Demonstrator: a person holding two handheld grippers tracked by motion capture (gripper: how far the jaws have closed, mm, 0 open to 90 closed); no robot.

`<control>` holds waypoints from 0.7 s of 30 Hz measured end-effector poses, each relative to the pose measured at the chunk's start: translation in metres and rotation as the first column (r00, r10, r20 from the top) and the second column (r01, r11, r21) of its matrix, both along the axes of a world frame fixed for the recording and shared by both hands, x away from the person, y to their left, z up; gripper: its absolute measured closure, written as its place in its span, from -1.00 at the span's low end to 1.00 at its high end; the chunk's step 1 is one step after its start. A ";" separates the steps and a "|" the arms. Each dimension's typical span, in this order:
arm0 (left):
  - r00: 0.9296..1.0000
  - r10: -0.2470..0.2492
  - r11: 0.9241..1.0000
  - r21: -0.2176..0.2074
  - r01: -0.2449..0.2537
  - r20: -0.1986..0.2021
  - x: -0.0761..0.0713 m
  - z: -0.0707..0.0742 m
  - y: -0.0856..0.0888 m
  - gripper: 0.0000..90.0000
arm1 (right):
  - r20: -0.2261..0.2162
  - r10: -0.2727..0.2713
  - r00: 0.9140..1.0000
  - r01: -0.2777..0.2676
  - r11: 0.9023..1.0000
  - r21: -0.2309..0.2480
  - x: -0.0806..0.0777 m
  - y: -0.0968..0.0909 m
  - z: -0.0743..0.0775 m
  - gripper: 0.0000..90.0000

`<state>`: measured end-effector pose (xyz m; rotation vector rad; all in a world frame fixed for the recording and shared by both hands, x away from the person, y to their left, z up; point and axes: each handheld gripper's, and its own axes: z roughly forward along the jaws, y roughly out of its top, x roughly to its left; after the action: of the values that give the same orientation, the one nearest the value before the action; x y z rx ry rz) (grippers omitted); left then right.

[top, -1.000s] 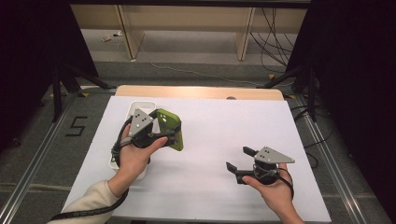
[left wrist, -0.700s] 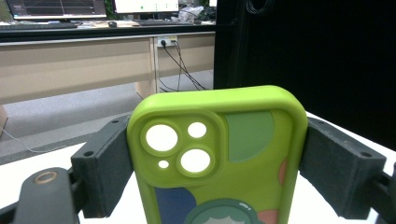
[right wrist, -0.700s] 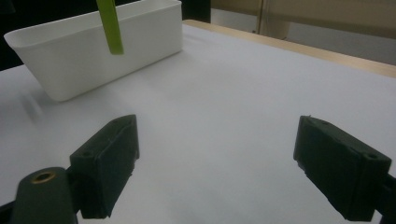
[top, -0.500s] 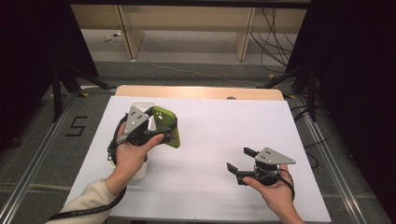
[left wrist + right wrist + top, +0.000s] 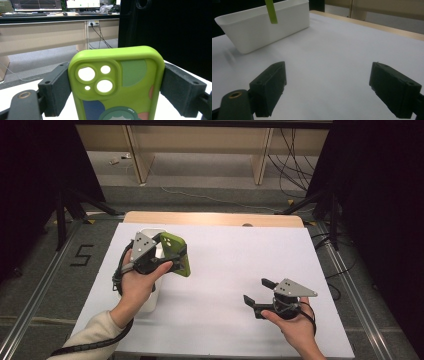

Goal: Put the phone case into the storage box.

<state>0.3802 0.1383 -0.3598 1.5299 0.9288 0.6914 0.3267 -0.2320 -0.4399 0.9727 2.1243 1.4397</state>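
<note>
A lime-green phone case [image 5: 176, 255] with camera cut-outs and a cartoon print [image 5: 117, 87] is clamped by its long sides between the jaws of my left gripper [image 5: 170, 254], held up in the air at the table's left. Below and behind it stands a white rectangular bin [image 5: 150, 238], partly hidden by the hand; the bin [image 5: 262, 25] is also in the right gripper view, with the case's lower edge [image 5: 271, 11] hanging above its near rim. My right gripper [image 5: 261, 292] rests low over the white tabletop at the front right, jaws wide apart with nothing between them.
The white table surface [image 5: 235, 260] has a wooden strip [image 5: 215, 219] along its far edge. Metal rails [image 5: 360, 295] run along both sides. Behind the table are floor cables [image 5: 295, 155], a desk and black curtains.
My left gripper has carried the green case a little to the left and up, closer to the white bin. The right gripper has stayed put.
</note>
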 end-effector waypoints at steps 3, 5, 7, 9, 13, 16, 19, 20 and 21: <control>1.000 0.002 1.000 0.000 -0.002 0.000 0.000 0.000 0.001 -0.66 | 0.003 0.001 1.000 -0.001 1.000 0.000 0.000 0.000 0.000 -0.66; 1.000 0.004 1.000 0.001 -0.004 -0.001 0.000 0.000 0.001 -0.66 | 0.004 0.003 1.000 -0.003 1.000 0.006 -0.001 0.000 0.000 -0.66; 1.000 0.008 1.000 -0.001 -0.008 0.000 0.001 0.001 0.002 -0.66 | 0.006 0.005 1.000 -0.005 1.000 0.005 -0.001 0.000 0.001 -0.66; 1.000 0.011 1.000 -0.001 -0.011 0.000 0.001 0.001 0.003 -0.66 | 0.011 0.005 1.000 -0.005 1.000 0.008 -0.001 -0.001 0.001 -0.66; 1.000 0.018 1.000 -0.004 -0.018 -0.002 0.001 0.001 0.004 -0.66 | 0.011 0.011 1.000 -0.011 1.000 0.009 -0.003 -0.002 0.002 -0.66; 1.000 0.021 1.000 -0.002 -0.021 -0.001 0.002 0.002 0.006 -0.66 | 0.017 0.012 1.000 -0.012 1.000 0.009 -0.003 -0.002 0.002 -0.66; 1.000 0.026 1.000 -0.004 -0.026 -0.001 0.002 0.003 0.007 -0.66 | 0.019 0.011 1.000 -0.012 1.000 0.010 -0.004 -0.004 0.003 -0.66; 1.000 0.028 1.000 -0.004 -0.028 0.000 0.002 0.003 0.008 -0.66 | 0.020 0.010 1.000 -0.010 1.000 0.010 -0.004 -0.004 0.003 -0.66; 1.000 0.031 1.000 -0.004 -0.031 0.001 0.002 0.003 0.008 -0.66 | 0.023 0.011 1.000 -0.011 1.000 0.008 -0.004 -0.005 0.003 -0.66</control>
<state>0.3827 0.1466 -0.3570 1.5142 0.9545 0.7120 0.3223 -0.2369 -0.4369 0.9447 2.1120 1.4586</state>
